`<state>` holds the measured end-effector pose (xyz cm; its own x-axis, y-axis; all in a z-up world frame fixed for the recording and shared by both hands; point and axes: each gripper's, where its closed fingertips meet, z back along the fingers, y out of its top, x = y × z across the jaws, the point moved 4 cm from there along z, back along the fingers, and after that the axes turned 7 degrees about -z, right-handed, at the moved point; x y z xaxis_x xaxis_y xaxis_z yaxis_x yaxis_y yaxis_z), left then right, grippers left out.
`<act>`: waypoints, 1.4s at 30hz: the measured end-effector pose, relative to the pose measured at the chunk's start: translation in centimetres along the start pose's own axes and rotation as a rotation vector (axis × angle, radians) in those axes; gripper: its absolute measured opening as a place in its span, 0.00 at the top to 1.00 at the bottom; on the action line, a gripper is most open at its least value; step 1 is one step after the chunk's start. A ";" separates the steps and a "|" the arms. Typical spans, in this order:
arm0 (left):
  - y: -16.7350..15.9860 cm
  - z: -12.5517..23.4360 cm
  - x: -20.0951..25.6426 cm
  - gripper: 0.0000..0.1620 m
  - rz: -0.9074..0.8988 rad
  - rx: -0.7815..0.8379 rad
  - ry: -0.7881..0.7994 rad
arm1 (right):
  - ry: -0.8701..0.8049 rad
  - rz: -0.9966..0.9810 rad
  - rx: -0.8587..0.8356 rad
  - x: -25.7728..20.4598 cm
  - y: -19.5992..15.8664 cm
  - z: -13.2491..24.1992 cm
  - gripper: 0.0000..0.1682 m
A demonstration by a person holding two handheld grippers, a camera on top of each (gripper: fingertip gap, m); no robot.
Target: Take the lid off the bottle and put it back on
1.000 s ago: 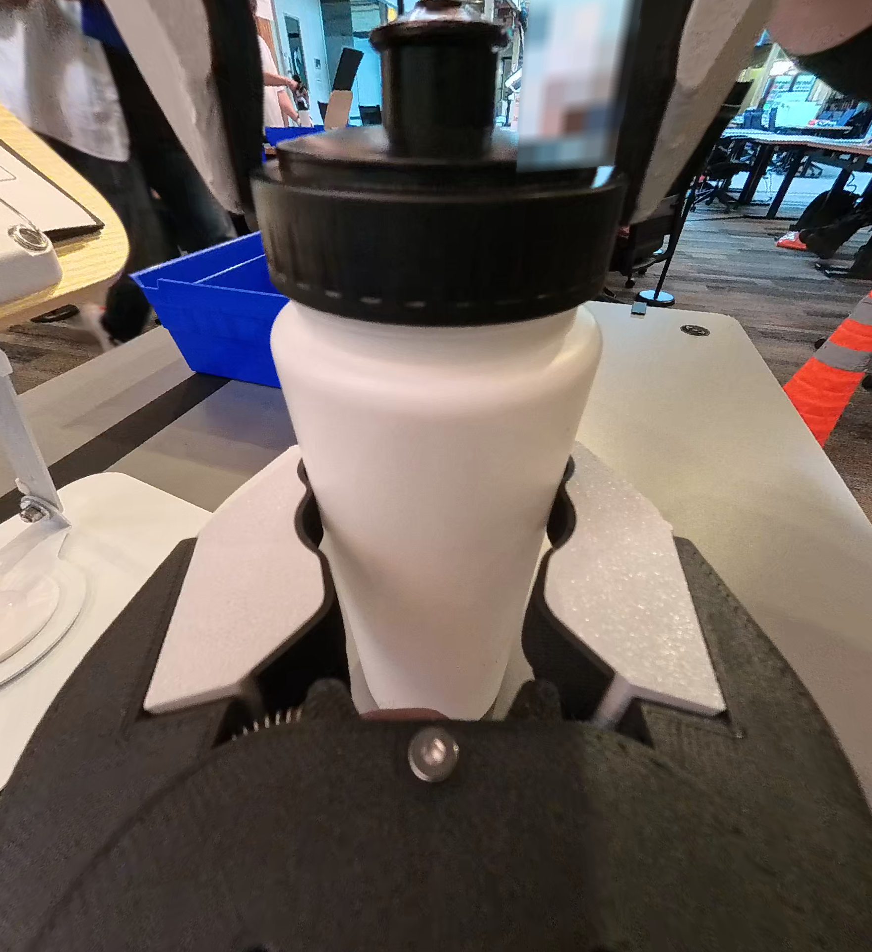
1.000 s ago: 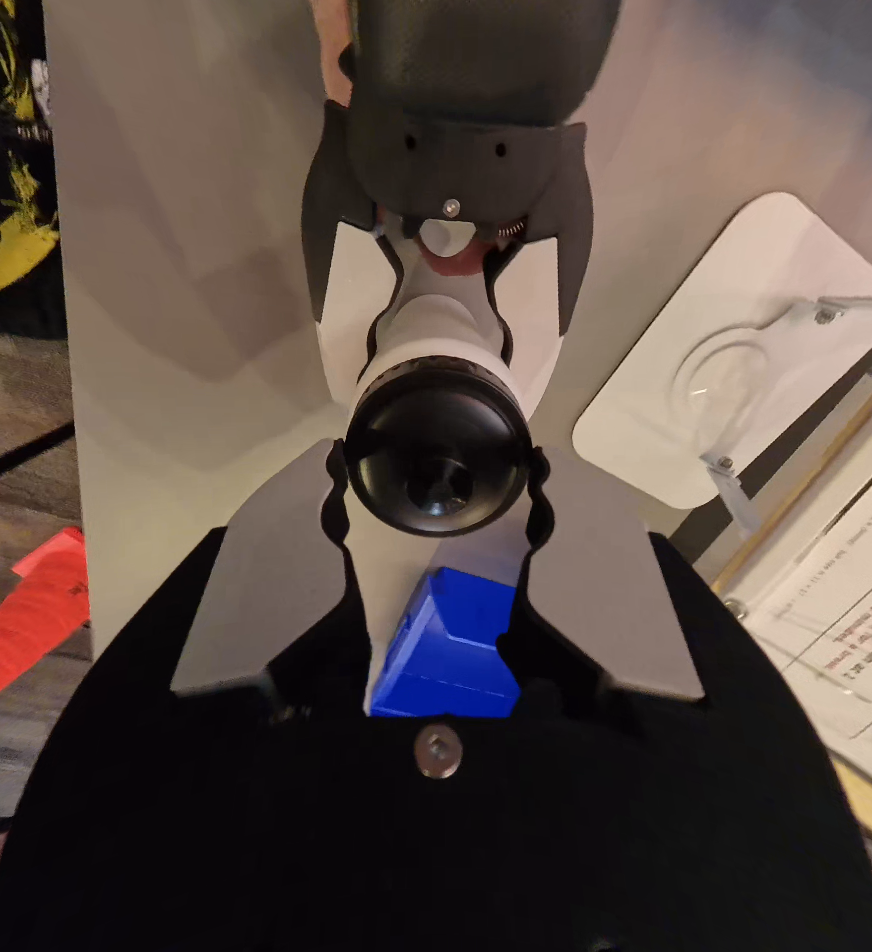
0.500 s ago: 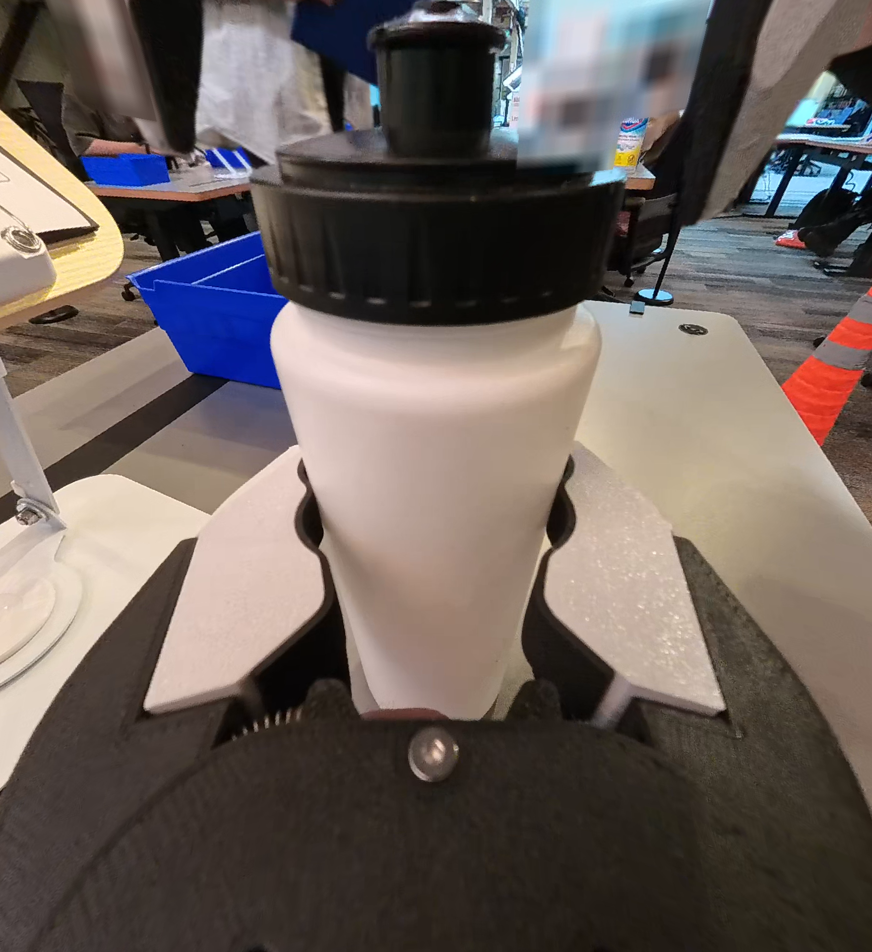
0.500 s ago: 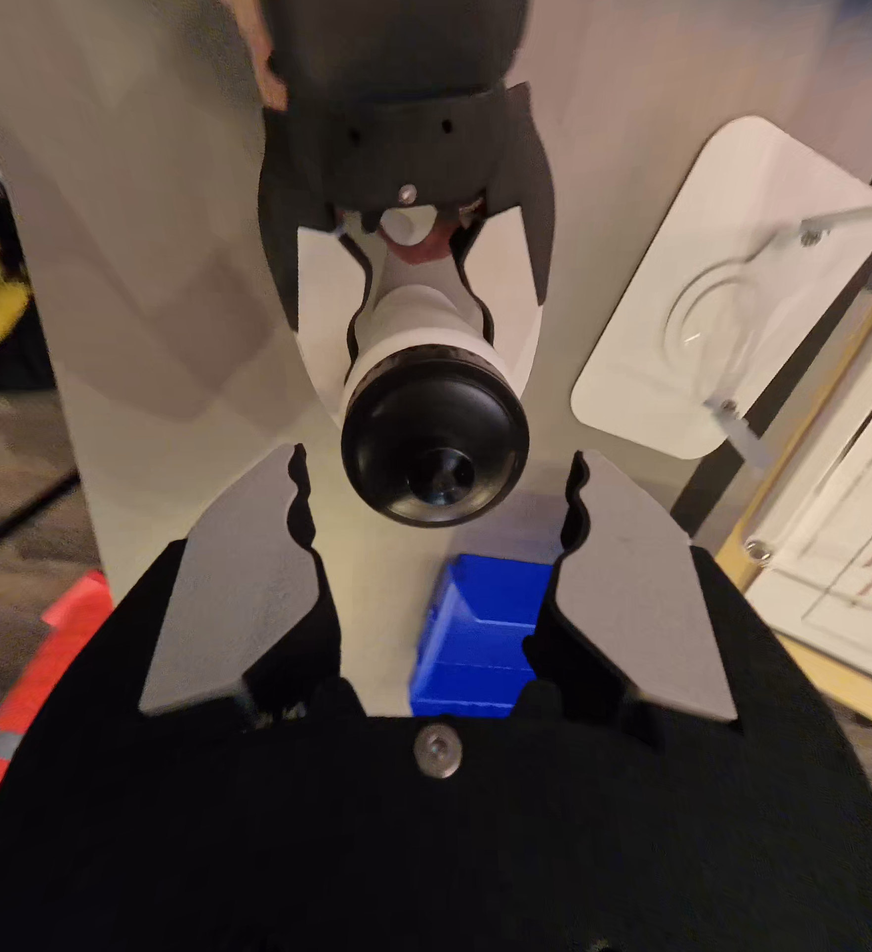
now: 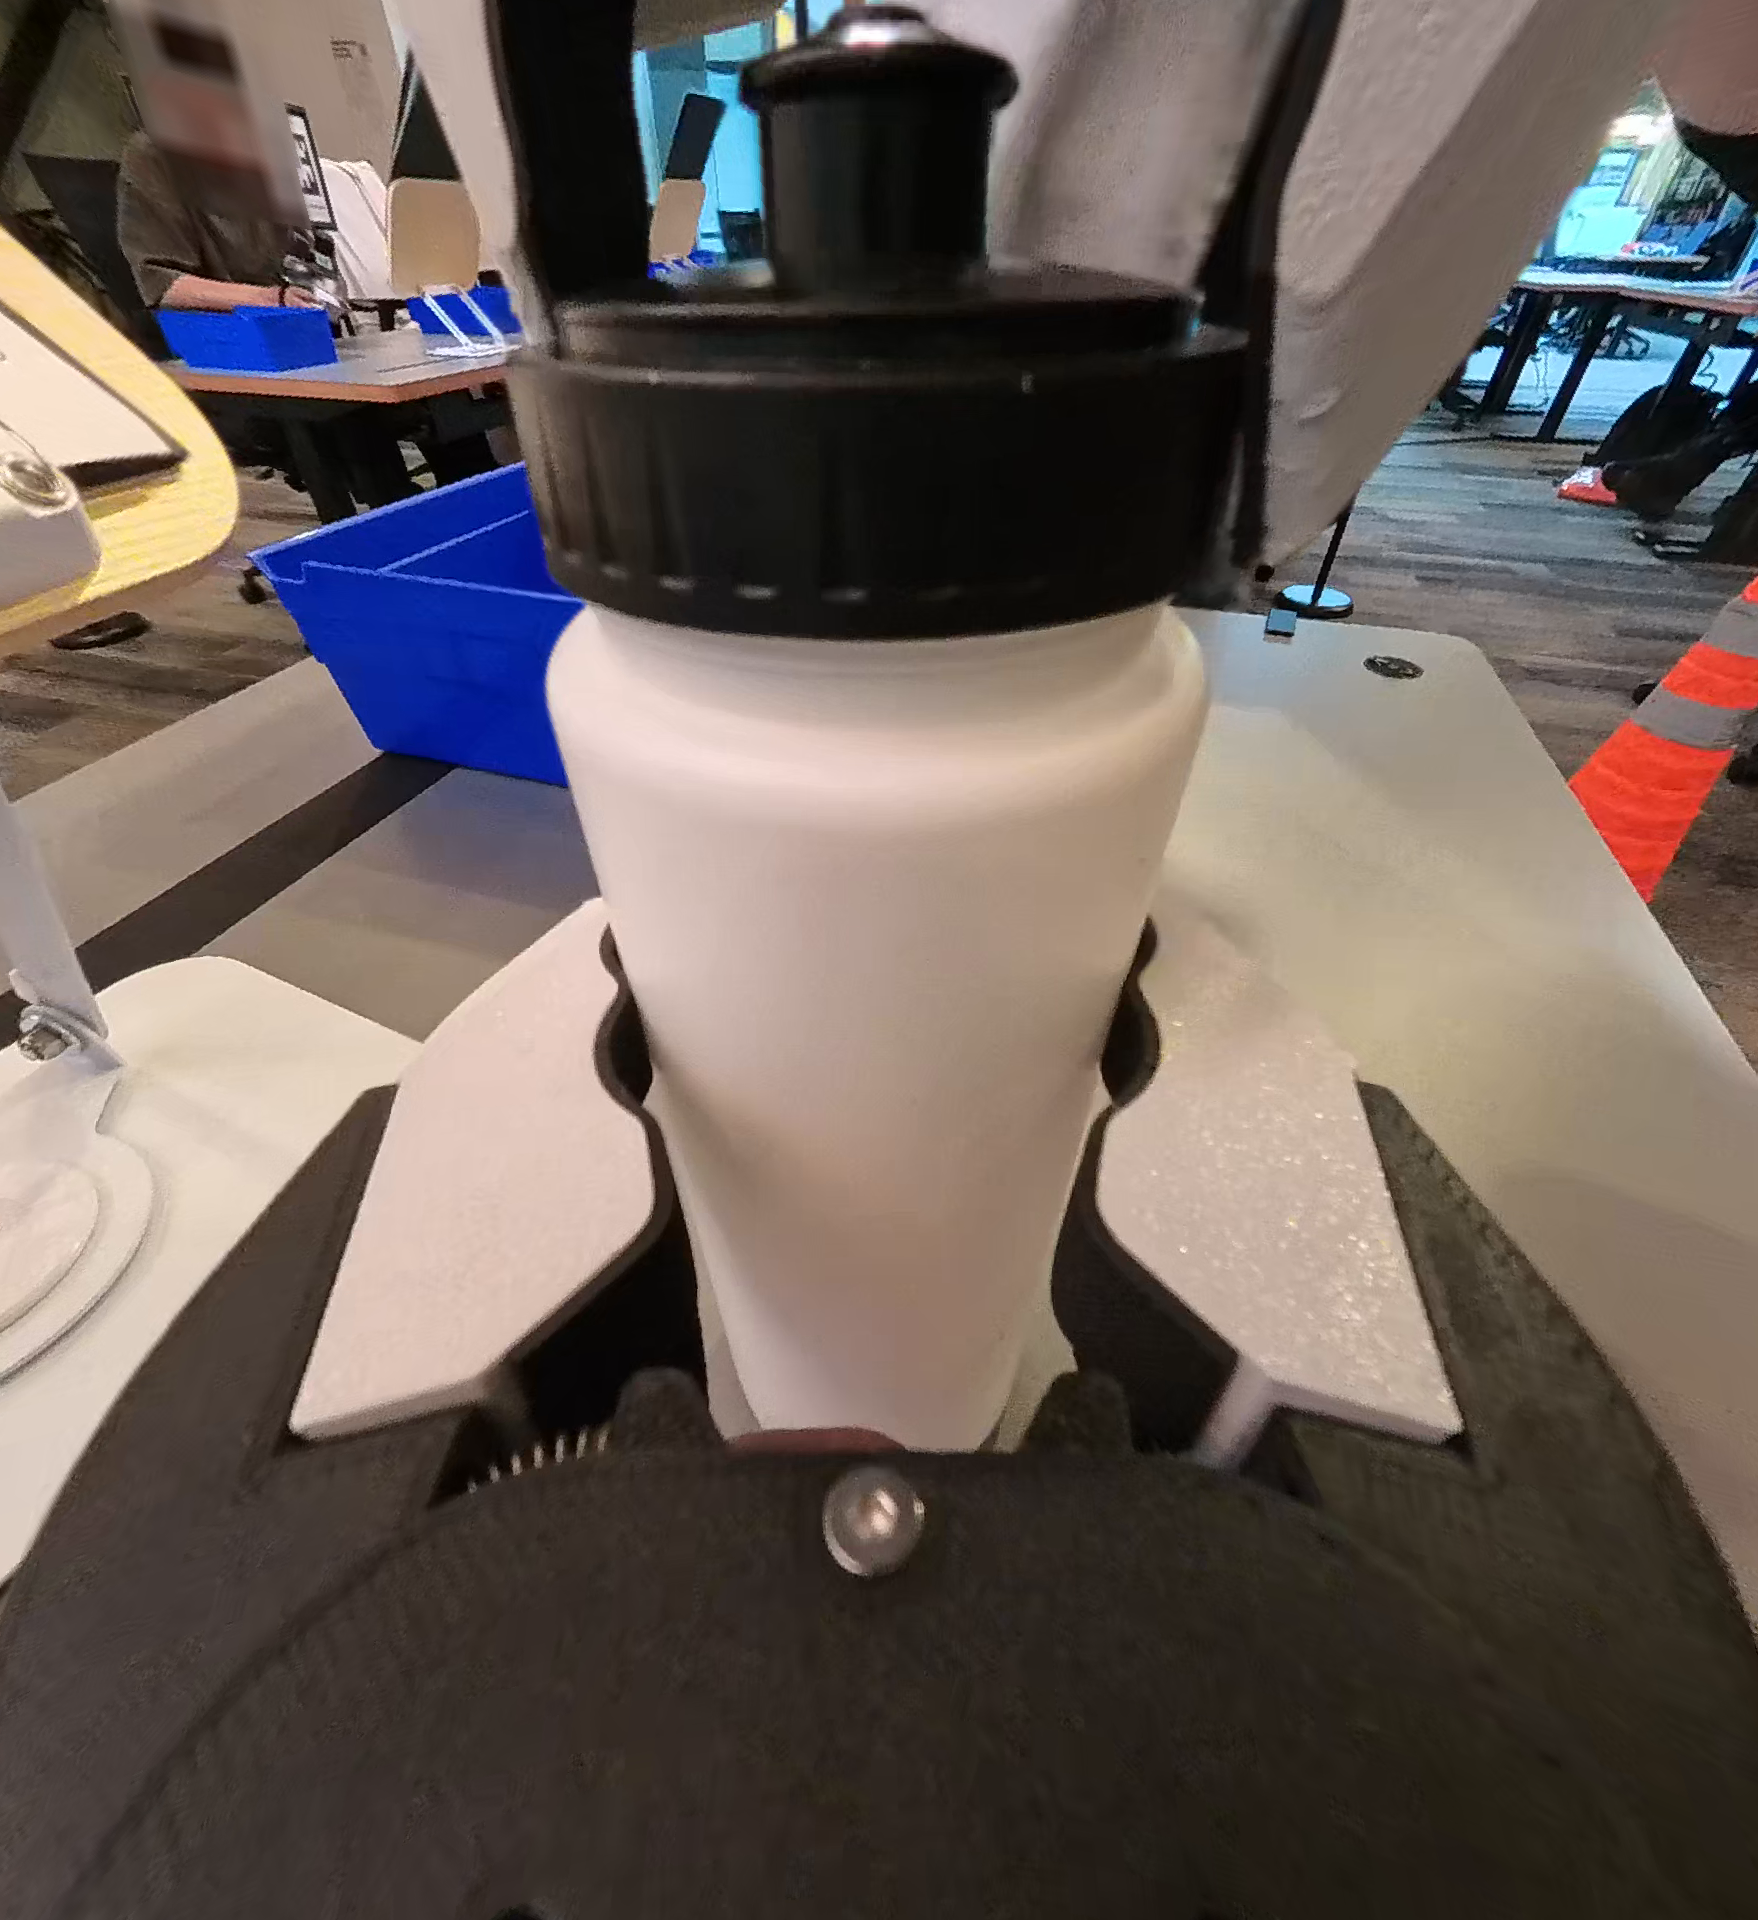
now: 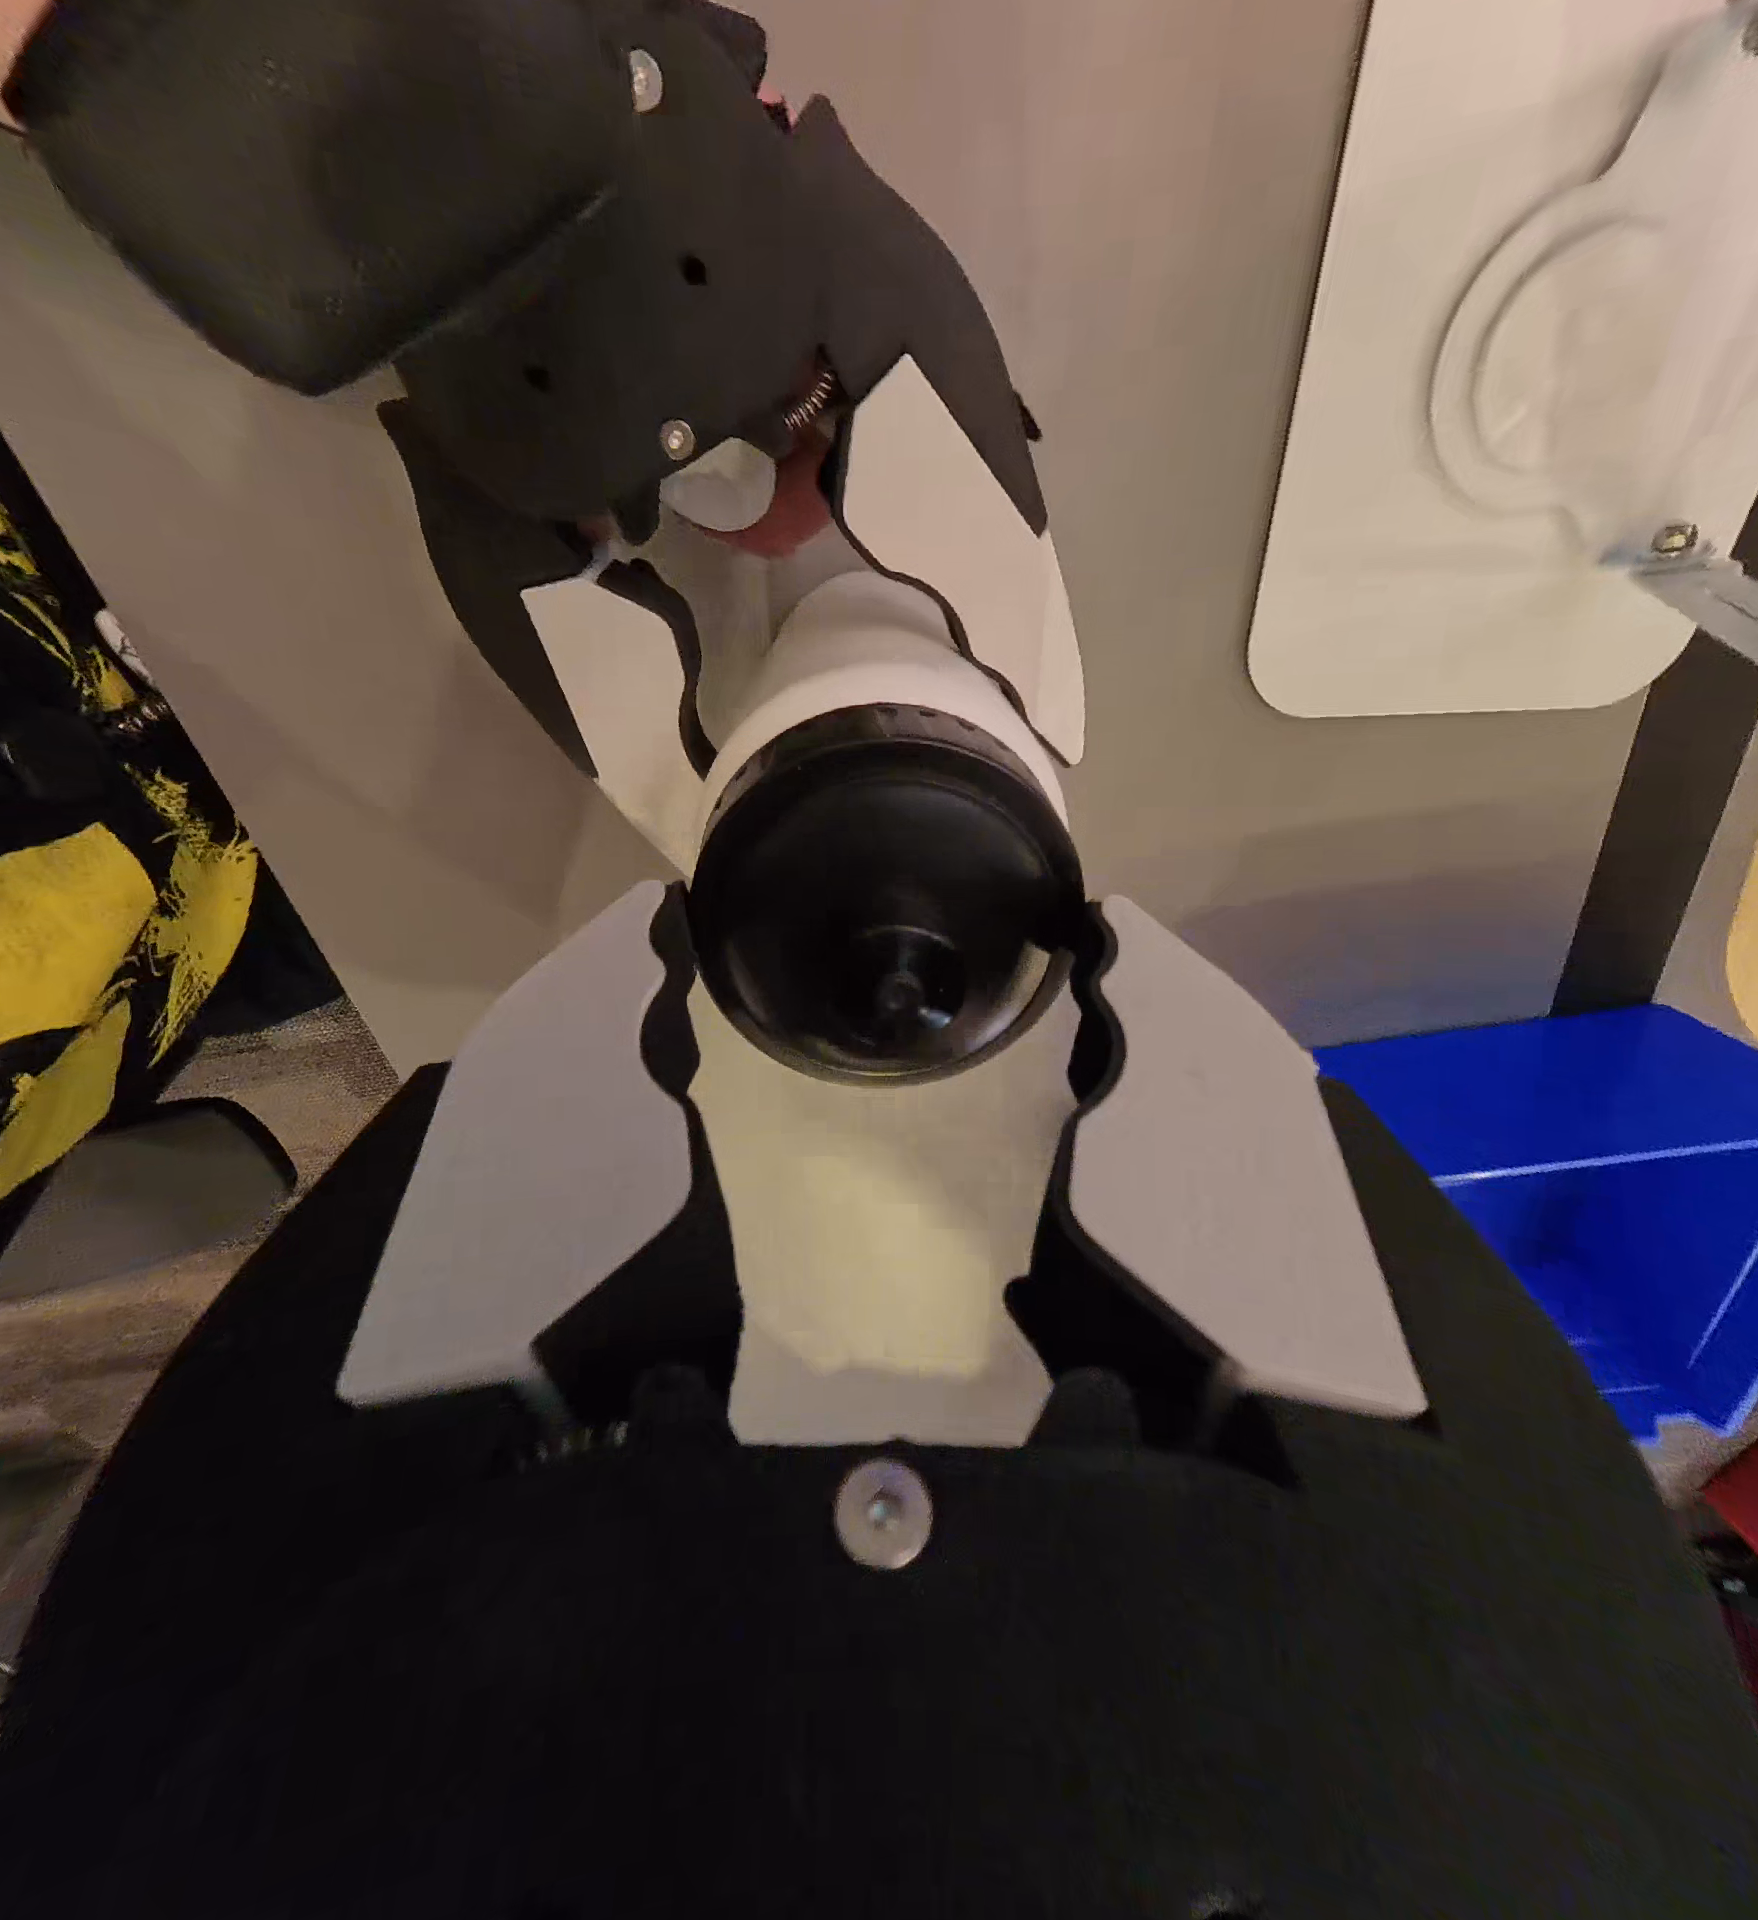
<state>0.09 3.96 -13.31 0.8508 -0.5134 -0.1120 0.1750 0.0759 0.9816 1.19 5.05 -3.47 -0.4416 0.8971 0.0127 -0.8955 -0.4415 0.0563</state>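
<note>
Half a second ago your right hand-held gripper was wide open and back from the lid; now its two fingers are closing in and touching the sides of the black lid. You are looking straight down on the lid in the right wrist view, and the fingers are sitting one on each side of it.

Your left hand-held gripper is squeezing the white bottle around its lower part, and it is holding the bottle up above the pale desk. The lid is sitting on top of the bottle, with its black spout sticking up.

Far behind the bottle, on the left, a blue bin is resting on the desk. A white stand base is lying on the desk at the near left. An orange cone is standing on the floor at the right.
</note>
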 end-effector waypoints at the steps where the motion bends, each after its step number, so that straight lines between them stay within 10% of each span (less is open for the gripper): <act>1: 0.0 0.0 0.0 0.47 -0.003 0.002 0.000 | 0.002 0.019 -0.001 0.0 0.0 0.0 0.58; 5: 0.0 0.1 0.0 0.47 -0.005 0.001 0.001 | -0.031 0.272 0.012 0.2 0.0 0.2 0.42; 11: 0.0 0.1 0.0 0.46 -0.004 0.004 -0.004 | -0.021 0.566 -0.003 0.0 0.3 -0.1 0.55; 20: 0.0 0.1 0.0 0.47 -0.003 0.005 -0.006 | 0.009 0.005 0.016 -0.1 0.2 -0.4 0.57; 28: 0.1 -0.2 0.4 0.46 -0.010 0.002 -0.015 | -0.050 0.419 -0.011 -0.1 -0.5 -0.3 0.43; 32: 0.0 -0.2 0.4 0.46 -0.009 0.004 -0.018 | -0.030 0.521 -0.025 -0.3 -0.4 -0.6 0.56; 42: 0.1 -0.4 0.6 0.47 -0.009 0.007 -0.019 | -0.023 -0.002 -0.039 -0.5 -0.7 -0.8 0.55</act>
<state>0.78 4.02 -13.36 0.8396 -0.5303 -0.1179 0.1789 0.0649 0.9817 1.96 4.94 -4.30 -0.4386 0.8980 0.0357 -0.8982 -0.4393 0.0173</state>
